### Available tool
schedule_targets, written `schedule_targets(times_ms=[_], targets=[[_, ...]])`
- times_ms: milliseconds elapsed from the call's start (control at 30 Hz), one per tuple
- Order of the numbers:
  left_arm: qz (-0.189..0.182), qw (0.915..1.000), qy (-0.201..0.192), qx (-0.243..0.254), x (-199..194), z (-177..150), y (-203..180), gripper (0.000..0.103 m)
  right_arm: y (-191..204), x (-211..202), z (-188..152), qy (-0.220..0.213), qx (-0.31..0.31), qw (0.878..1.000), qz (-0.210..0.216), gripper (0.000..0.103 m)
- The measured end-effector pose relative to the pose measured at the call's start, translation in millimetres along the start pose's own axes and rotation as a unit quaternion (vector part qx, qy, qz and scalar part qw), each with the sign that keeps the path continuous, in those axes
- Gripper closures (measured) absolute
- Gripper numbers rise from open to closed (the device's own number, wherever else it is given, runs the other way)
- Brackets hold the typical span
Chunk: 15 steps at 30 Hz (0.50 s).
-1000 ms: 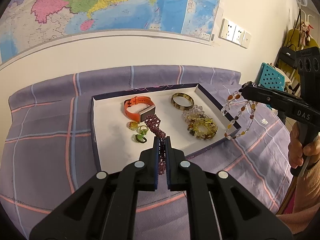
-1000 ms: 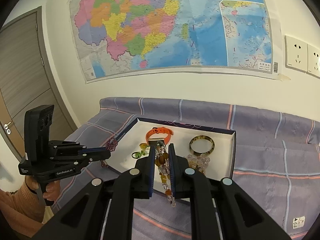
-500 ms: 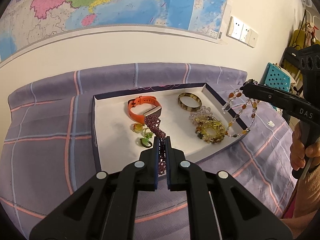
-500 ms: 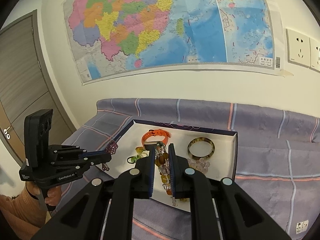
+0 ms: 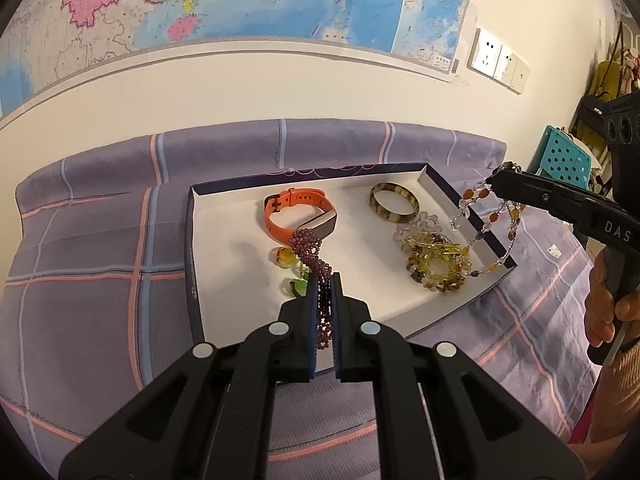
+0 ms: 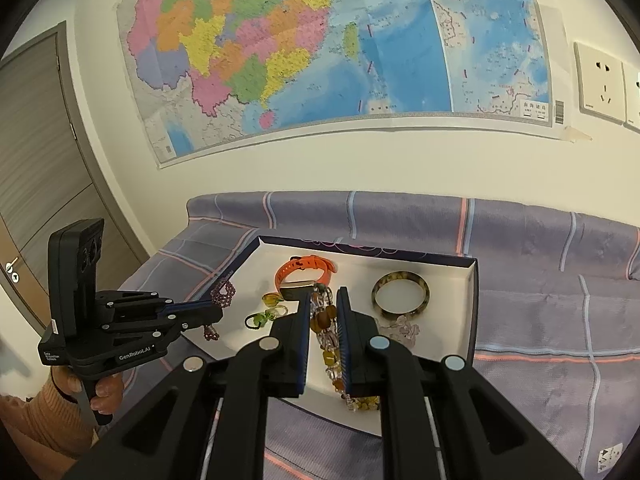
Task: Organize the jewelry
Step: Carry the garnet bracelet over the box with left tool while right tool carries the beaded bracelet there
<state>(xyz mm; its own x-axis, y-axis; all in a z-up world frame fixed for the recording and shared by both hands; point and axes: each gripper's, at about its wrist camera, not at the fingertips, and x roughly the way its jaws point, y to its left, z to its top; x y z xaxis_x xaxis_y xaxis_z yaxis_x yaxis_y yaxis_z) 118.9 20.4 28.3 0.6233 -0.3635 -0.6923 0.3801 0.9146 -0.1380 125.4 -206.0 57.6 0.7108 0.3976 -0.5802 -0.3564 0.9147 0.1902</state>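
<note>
A white-lined tray (image 5: 224, 264) lies on the purple checked bedspread. In it are an orange watch band (image 5: 298, 212), a tortoiseshell bangle (image 5: 394, 202), small green and yellow rings (image 5: 286, 258) and a heap of yellow bead bracelets (image 5: 434, 264). My left gripper (image 5: 325, 280) is shut on a dark purple bead bracelet (image 5: 310, 248) above the tray's front half. My right gripper (image 6: 323, 300) is shut on an amber and clear bead necklace (image 6: 326, 328), which hangs over the tray's right edge (image 5: 484, 216).
The wall with a map (image 6: 320, 48) and sockets (image 6: 600, 84) stands behind the bed. A door (image 6: 36, 184) is at the left. A teal perforated stool (image 5: 568, 160) and hanging bags are at the right of the bed.
Both grippers have moved closer to the tray with their jewelry still held. The necklace now hangs nearer the tray's right edge.
</note>
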Motion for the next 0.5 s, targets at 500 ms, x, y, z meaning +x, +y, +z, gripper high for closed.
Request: schedule_targets(times_ms=[500], targets=[[0.010,0.9996,0.023,-0.008,22,0,5,0.097,-10,21,-4,0.021,0.011,1.000,-0.004,0.092]])
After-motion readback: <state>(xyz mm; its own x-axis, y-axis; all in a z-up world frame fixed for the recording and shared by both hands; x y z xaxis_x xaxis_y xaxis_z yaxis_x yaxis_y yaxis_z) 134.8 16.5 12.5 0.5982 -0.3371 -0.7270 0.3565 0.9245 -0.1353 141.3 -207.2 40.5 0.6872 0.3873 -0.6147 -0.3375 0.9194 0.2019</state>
